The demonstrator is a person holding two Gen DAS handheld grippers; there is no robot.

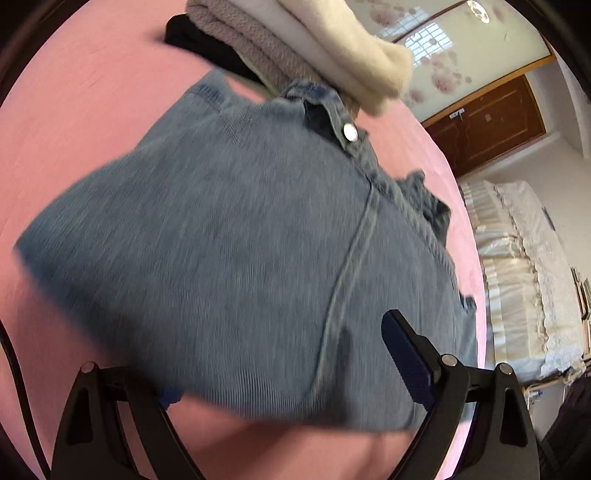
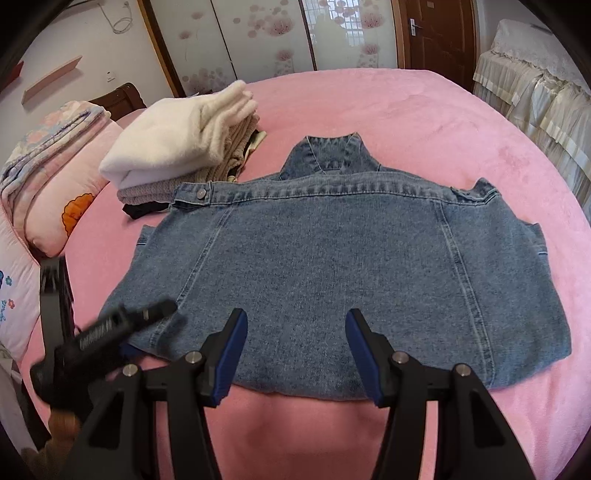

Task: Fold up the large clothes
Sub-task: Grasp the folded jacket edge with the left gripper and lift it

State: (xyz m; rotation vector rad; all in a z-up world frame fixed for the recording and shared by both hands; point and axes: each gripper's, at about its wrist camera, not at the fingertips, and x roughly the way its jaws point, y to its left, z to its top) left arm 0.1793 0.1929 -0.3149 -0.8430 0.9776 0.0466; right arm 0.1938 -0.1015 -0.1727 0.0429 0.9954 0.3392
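Both jaws gape: right gripper [image 2: 295, 350] over the denim jacket's [image 2: 332, 258] near hem, left gripper [image 1: 280, 373] straddling its corner; pink bed [image 2: 424, 110] bare beyond.

Pink bedspread [image 2: 424, 122] supports a stack of folded clothes [image 2: 177, 147]. Pillow [image 2: 59, 184] at left; wooden door [image 2: 436, 33] behind.

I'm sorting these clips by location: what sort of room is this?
Most likely a home bedroom: the denim jacket lies on a pink bed cover, pillows sit at one side, and a sliding wardrobe lines the wall.
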